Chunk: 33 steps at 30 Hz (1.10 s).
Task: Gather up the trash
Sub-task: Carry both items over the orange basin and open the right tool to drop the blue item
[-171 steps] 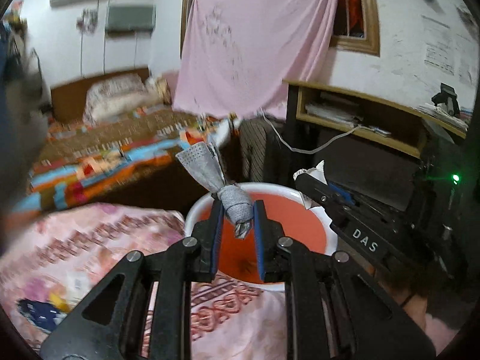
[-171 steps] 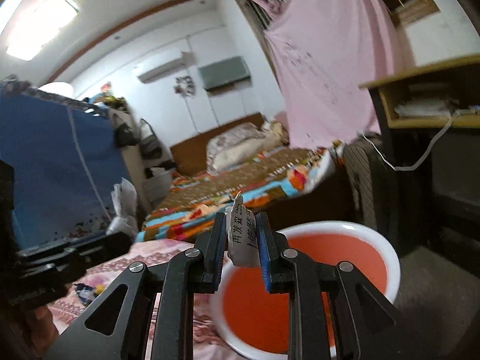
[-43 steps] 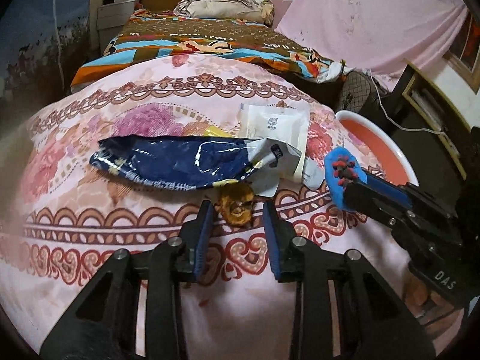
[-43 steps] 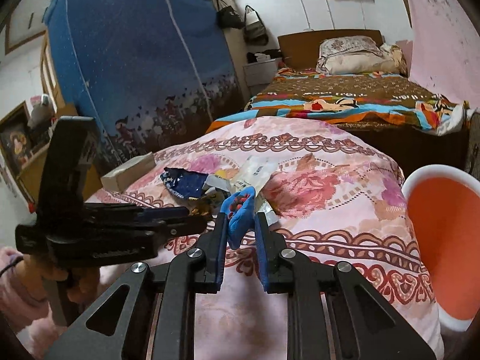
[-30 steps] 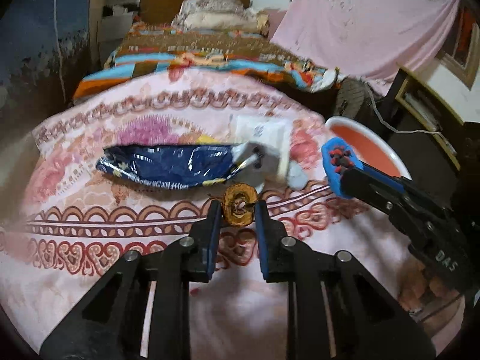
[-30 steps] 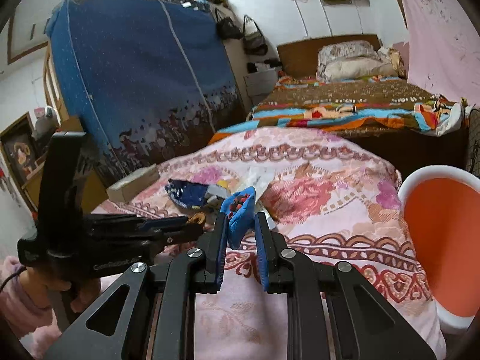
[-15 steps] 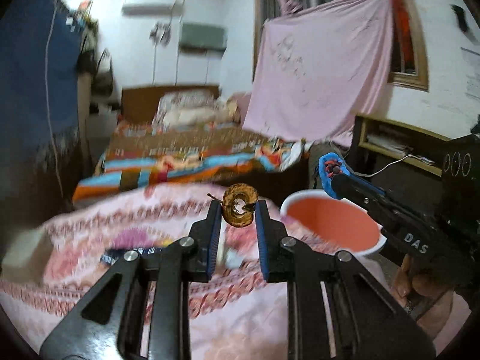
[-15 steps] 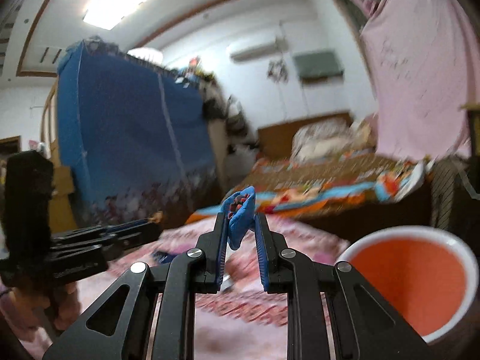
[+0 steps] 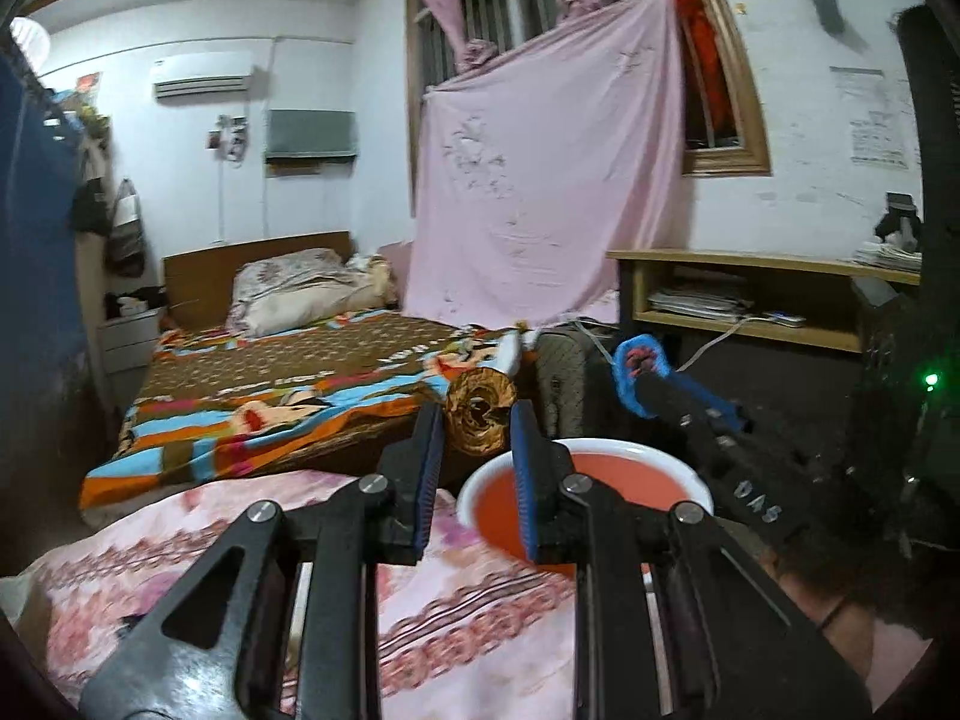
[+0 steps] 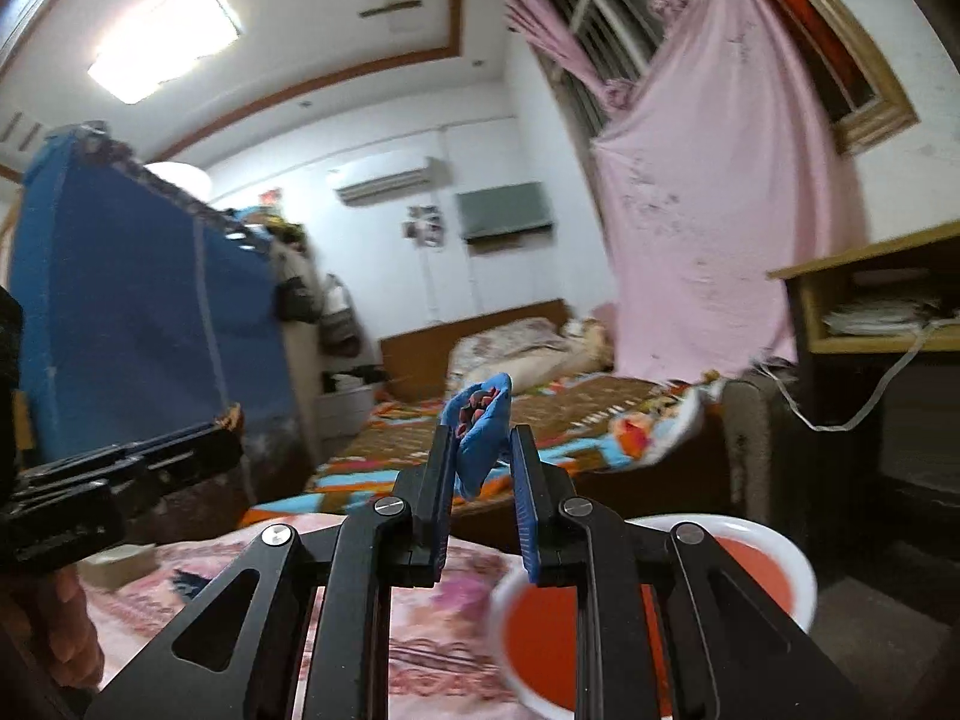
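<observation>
My left gripper (image 9: 475,420) is shut on a brown crumpled wrapper (image 9: 479,414) and holds it in the air beside the near rim of the red basin (image 9: 654,457). My right gripper (image 10: 480,450) is shut on a blue crumpled wrapper (image 10: 477,429), held in the air left of the basin's white rim (image 10: 798,558). The right gripper with its blue wrapper also shows in the left wrist view (image 9: 639,369), above the basin's far side. The left gripper's black body shows at the left of the right wrist view (image 10: 120,468).
The pink flowered bedspread (image 9: 468,618) lies below both grippers. A second bed with a striped cover (image 9: 288,384) stands behind. A wooden desk (image 9: 750,294) with a white cable stands at the right, and a blue wardrobe (image 10: 120,330) at the left.
Both grippers lifted their wrappers off the bedspread and swung right towards the basin. The basin now sits closer beneath them.
</observation>
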Each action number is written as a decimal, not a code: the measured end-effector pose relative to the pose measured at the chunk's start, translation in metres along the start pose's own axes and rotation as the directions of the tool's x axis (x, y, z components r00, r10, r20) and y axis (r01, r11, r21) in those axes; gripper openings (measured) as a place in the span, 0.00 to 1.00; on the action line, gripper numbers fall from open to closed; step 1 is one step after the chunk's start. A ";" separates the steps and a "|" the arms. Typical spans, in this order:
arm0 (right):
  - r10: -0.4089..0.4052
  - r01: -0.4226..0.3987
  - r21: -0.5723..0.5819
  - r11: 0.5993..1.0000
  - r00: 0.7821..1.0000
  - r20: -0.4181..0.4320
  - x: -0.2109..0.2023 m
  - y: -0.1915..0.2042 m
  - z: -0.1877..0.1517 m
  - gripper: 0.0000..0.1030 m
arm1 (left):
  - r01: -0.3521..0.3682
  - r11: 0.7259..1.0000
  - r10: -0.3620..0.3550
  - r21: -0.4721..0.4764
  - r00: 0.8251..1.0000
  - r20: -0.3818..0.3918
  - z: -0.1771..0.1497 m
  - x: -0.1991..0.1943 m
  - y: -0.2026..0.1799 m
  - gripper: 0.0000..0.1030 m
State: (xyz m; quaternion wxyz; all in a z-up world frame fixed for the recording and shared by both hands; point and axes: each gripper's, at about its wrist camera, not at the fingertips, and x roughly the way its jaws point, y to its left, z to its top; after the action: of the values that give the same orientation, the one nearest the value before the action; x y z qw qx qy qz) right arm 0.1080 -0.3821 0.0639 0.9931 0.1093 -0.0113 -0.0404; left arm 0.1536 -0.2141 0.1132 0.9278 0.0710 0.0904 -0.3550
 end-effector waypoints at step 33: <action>-0.179 0.234 0.151 0.960 0.933 -0.311 0.027 -0.074 -0.032 0.18 | 0.134 0.964 -0.225 -0.230 0.871 -0.437 -0.031 0.137 -0.032 0.09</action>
State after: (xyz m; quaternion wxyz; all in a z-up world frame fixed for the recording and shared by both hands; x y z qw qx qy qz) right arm 0.1298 -0.4493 0.0172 0.9593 0.2066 0.1444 -0.1270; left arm 0.2289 -0.3204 0.0506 0.8452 0.0544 0.3473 -0.4026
